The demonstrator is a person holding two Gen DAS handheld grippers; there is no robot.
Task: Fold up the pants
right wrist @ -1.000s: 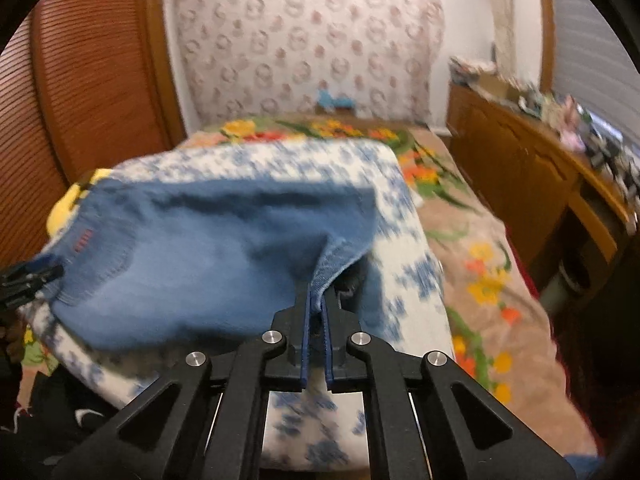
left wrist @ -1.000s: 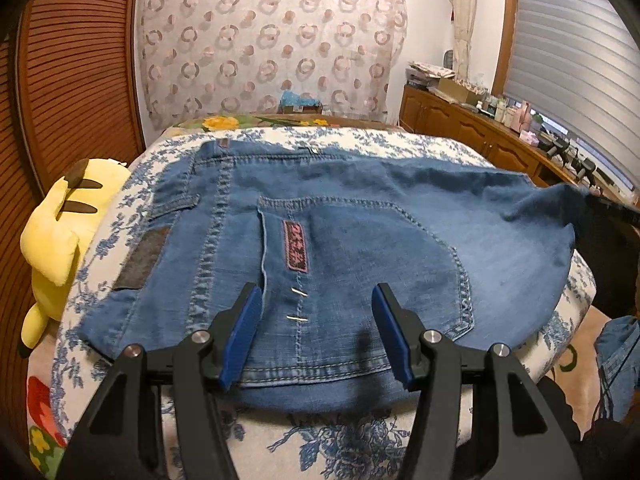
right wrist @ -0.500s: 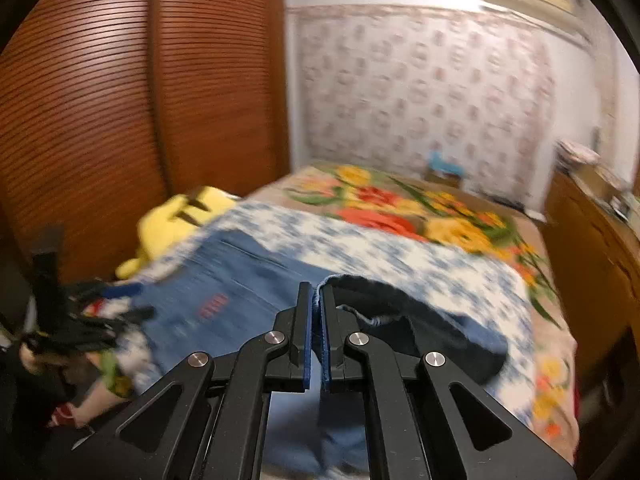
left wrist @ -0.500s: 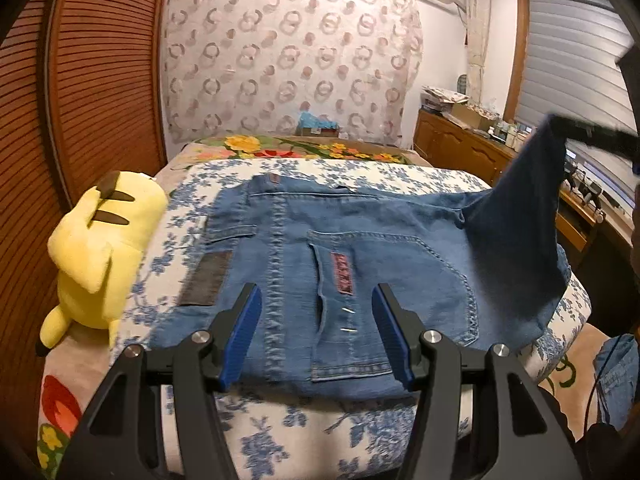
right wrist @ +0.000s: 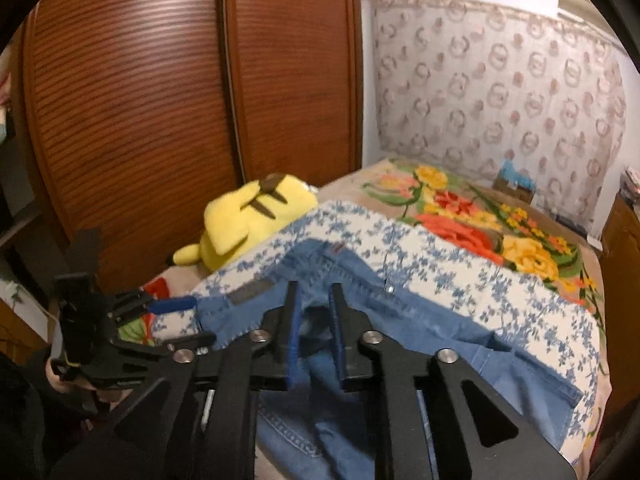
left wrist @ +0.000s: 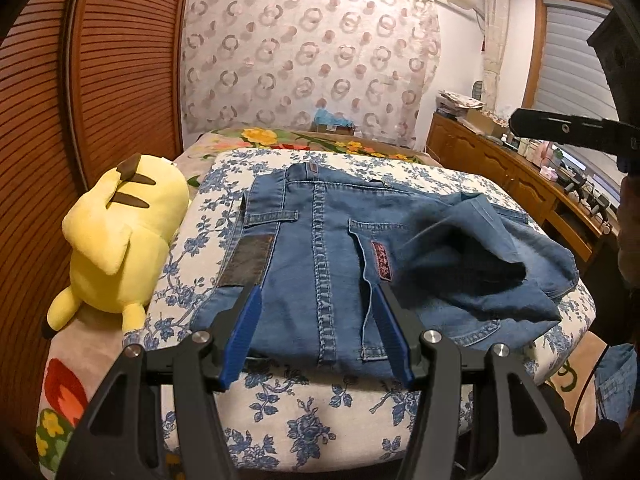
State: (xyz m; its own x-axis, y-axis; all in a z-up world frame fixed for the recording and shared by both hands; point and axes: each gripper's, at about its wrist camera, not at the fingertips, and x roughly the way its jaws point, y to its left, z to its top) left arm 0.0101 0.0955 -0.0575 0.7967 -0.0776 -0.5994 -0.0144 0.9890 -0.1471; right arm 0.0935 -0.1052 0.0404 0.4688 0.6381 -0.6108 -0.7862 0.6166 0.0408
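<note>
Bedroom setting: the jeans (left wrist: 320, 248) lie flat on a blue-floral cushion (left wrist: 304, 412) on the bed, waistband toward the plush (left wrist: 120, 240), which rests just beside the cushion by the wooden wardrobe (right wrist: 160, 100).

The leg end (left wrist: 480, 248) is folded across onto the seat of the jeans, but it sits rumpled, with its hem mouth gaping and its edge askew.

My right claw (right wrist: 314, 320) hovers above the folded leg. Its jaws have just been opening, they stand narrow, and no cloth is between them. My left claw (left wrist: 316, 332) stands wide over the near edge of the jeans, gripping nothing.

I judge the step in hand to be releasing and settling this fold. To do it well:
- I lift the right claw clear before moving it sideways, so the pads do not drag the hem back.
- I check that the folded edge aligns with the layer below.
- I flatten the gaping hem before the next fold.
- I keep the left claw near the edge to steady the lower layer.
</note>
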